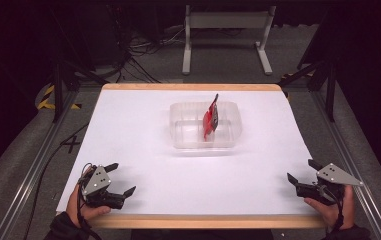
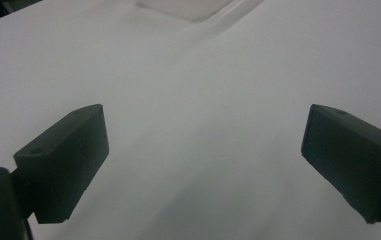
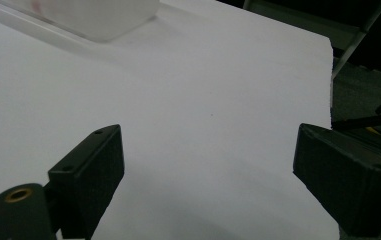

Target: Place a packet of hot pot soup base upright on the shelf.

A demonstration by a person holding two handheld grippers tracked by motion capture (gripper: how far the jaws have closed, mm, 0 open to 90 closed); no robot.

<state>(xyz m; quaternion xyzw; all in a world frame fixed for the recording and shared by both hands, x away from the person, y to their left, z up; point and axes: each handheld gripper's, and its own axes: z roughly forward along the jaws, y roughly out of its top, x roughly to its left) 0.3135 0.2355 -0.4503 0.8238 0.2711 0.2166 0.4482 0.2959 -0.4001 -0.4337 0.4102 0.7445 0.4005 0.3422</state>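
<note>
- Near the front edge of the white surface [image 1: 143, 150], the left gripper [image 1: 116, 179] rests with its fingers [image 2: 63, 165] spread wide and nothing between them.
- At the opposite front corner, the right gripper [image 1: 302, 172] also has its fingers [image 3: 88, 170] spread and holds nothing; both likely wait at rest.
- Farther out, mid-surface, sits a clear plastic container [image 1: 228, 140].
- A red packet [image 1: 209, 120] stands tilted inside it, apparently propped against a divider or wall.
</note>
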